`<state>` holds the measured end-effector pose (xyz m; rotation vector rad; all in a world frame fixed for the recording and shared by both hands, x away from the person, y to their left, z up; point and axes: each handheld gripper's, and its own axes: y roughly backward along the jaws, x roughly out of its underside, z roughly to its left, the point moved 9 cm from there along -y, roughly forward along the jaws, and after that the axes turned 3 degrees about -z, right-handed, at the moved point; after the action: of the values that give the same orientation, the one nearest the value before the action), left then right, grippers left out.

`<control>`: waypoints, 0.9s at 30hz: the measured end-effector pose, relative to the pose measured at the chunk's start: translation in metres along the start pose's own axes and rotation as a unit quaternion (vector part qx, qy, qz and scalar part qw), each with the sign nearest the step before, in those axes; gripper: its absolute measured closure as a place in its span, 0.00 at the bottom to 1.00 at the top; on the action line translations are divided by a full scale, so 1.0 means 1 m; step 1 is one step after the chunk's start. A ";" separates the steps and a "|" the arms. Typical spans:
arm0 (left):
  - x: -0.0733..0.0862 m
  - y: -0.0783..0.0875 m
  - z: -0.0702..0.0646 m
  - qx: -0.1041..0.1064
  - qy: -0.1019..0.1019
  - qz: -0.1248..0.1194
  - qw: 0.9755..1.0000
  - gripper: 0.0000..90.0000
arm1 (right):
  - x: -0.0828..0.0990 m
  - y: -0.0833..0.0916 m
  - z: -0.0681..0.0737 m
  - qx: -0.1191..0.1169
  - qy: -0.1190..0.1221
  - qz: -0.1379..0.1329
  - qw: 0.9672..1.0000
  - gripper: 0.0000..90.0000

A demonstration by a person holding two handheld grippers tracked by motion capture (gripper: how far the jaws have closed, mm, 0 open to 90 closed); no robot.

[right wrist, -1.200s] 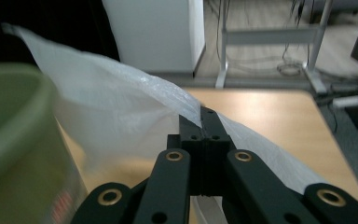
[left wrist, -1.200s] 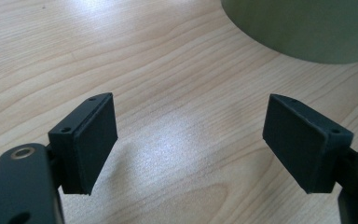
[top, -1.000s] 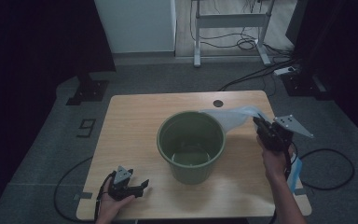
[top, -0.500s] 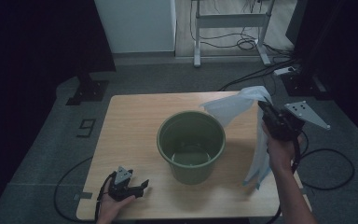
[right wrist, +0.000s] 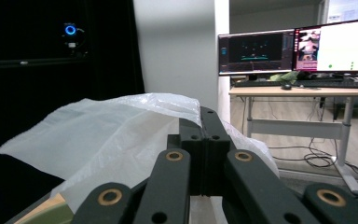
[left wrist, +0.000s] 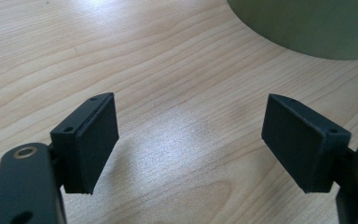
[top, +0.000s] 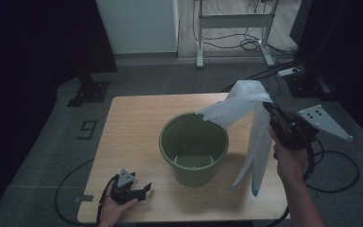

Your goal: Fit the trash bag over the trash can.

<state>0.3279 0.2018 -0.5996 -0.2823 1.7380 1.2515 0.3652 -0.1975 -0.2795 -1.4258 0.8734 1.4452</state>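
While left gripper (top: 144, 191) rests on table (top: 132, 123), jaws apart, right gripper (top: 266, 108) clamps plastic bag (top: 257, 142) beside green bucket (top: 194, 146).

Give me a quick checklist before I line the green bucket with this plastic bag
1. Right gripper clamped on the plastic bag: ok, jaws shut on its top.
2. Bag lifted off the table: ok, it hangs beside the bucket.
3. Bag mouth opened: not ok, it hangs flat and folded.
4. Green bucket upright and empty: ok.
5. Left gripper free to help: ok, jaws open with nothing between them, resting on the table near the bucket.
6. Bag over the bucket opening: not ok, only one corner reaches the rim.
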 end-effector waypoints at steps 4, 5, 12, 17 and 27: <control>0.000 0.000 -0.001 0.000 -0.001 0.000 1.000 0.20 | 0.005 0.001 0.011 -0.014 0.001 0.002 1.000 0.99; 0.000 0.000 -0.001 0.000 -0.001 0.001 1.000 0.20 | 0.007 0.002 0.014 -0.018 0.002 0.004 1.000 0.99; 0.001 -0.002 0.000 0.001 -0.001 0.003 1.000 0.20 | 0.016 0.003 0.035 -0.043 0.008 0.006 0.999 0.99; 0.002 -0.001 -0.001 0.000 -0.001 0.004 1.000 0.20 | 0.014 0.007 0.046 -0.055 0.011 0.000 0.998 0.99; 0.002 -0.002 0.000 0.000 0.000 0.005 1.000 0.20 | -0.016 0.011 0.052 -0.060 0.021 -0.022 0.998 0.99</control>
<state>0.3274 0.2016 -0.6025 -0.2740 1.7424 1.2578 0.3351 -0.1550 -0.2607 -1.5595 0.7866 1.4598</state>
